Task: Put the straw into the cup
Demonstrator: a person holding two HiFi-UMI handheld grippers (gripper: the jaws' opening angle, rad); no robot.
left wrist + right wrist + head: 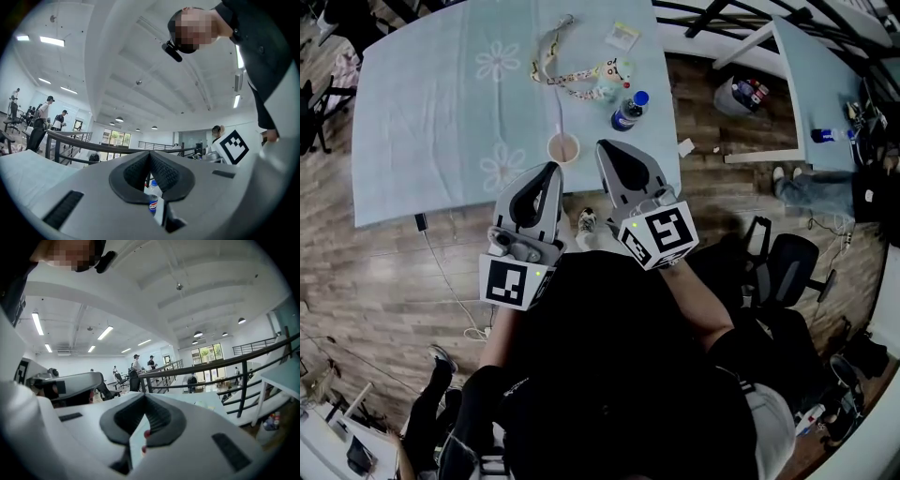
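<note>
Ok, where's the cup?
Find the big pale blue table. At its near edge, beside a printed flower, stands the cup. It is round and open with a thin straw in it; the bottle nearby has a blue cap.

Left of the cup [564, 148] the counter [422, 112] lies bare; a bottle [629, 111] stands near on its right, a lanyard [569, 77] lies beyond it.

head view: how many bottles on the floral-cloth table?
1. A blue-capped Pepsi bottle stands on the table near its front edge, to the right of the cup and a bit beyond it. The small items beyond the bottle are too small to name.
</note>
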